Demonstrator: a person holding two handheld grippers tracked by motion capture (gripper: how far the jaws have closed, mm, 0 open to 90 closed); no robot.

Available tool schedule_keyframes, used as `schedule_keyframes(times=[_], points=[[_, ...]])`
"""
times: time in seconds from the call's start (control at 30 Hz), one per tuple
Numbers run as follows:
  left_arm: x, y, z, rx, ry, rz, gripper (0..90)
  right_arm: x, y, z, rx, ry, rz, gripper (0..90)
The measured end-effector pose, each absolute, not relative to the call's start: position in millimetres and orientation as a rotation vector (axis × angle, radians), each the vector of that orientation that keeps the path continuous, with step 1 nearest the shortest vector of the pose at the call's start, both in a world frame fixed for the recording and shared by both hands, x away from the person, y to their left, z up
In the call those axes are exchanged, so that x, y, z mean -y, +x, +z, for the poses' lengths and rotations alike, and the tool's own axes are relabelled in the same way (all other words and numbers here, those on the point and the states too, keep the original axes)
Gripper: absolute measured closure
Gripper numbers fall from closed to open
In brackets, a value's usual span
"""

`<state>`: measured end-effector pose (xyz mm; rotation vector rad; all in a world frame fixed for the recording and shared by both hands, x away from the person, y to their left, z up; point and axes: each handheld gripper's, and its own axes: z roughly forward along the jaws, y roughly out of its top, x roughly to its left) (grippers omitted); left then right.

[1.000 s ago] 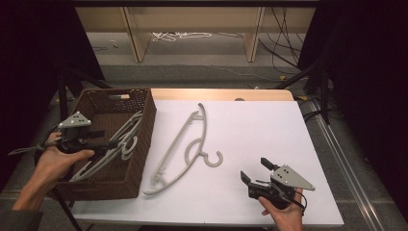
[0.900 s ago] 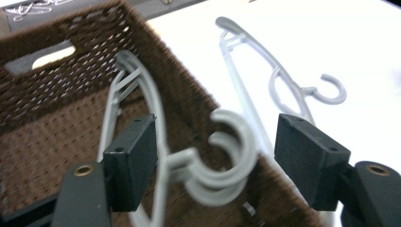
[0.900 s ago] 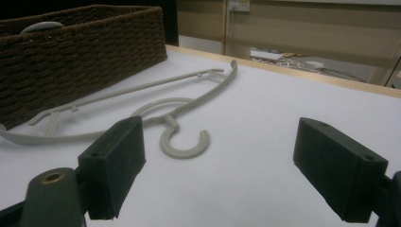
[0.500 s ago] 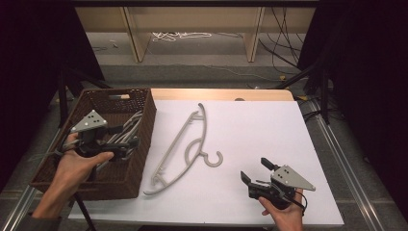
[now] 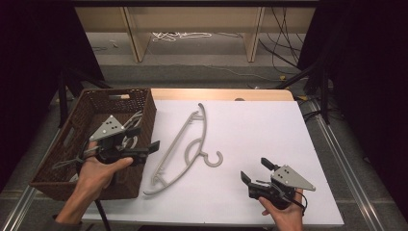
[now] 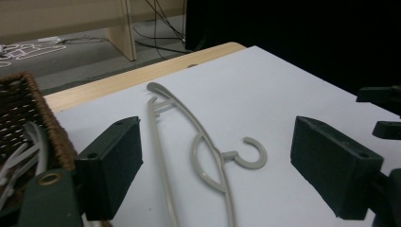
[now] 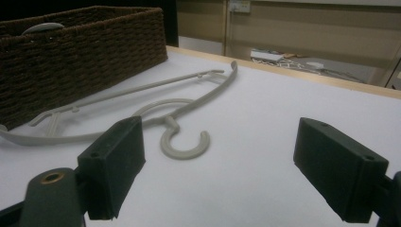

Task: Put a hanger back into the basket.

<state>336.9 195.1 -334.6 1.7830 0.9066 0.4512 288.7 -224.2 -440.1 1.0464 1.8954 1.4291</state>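
White paper covers the light wooden table [image 5: 216,94], with a dim floor and wooden shelf legs behind. At the table's left edge stands a dark brown woven wicker basket [image 5: 144,108] with pale grey plastic hangers [image 5: 129,122] lying in it. One more pale grey plastic clothes hanger [image 5: 185,147] lies flat on the paper just right of the basket, hook pointing toward the right side.

Against the picture of a second ago, the left gripper [image 5: 146,144] has come out from over the basket's middle to its right rim, and its jaws have just been opening; they now stand wide with nothing between them. I judge a hanger was dropped in the basket and the one on the paper is next. The right gripper [image 5: 254,171] has not shifted, jaws wide and empty, near the hook.

From the left gripper view the hanger [image 6: 208,156] sits framed between the jaws. From the right gripper view the basket's woven side wall [image 7: 85,56] shows close, touching the hanger's end.
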Motion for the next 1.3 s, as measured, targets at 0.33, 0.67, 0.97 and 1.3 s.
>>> schedule_keyframes(times=[0.33,0.67,0.97,1.3], points=[[-162,334,-343,-0.858,1.761,0.406,17.2,226,290,-441,-1.893,1.047,1.43,18.1],[-134,334,-371,-0.842,1.758,0.371,16.5,227,290,-440,-1.897,1.047,1.447,17.9],[-127,336,-395,-0.689,1.813,0.479,16.1,228,289,-440,-1.896,1.045,1.451,17.9],[-123,326,-417,-0.8,1.779,0.434,16.2,228,290,-440,-1.89,1.012,1.448,17.9]])
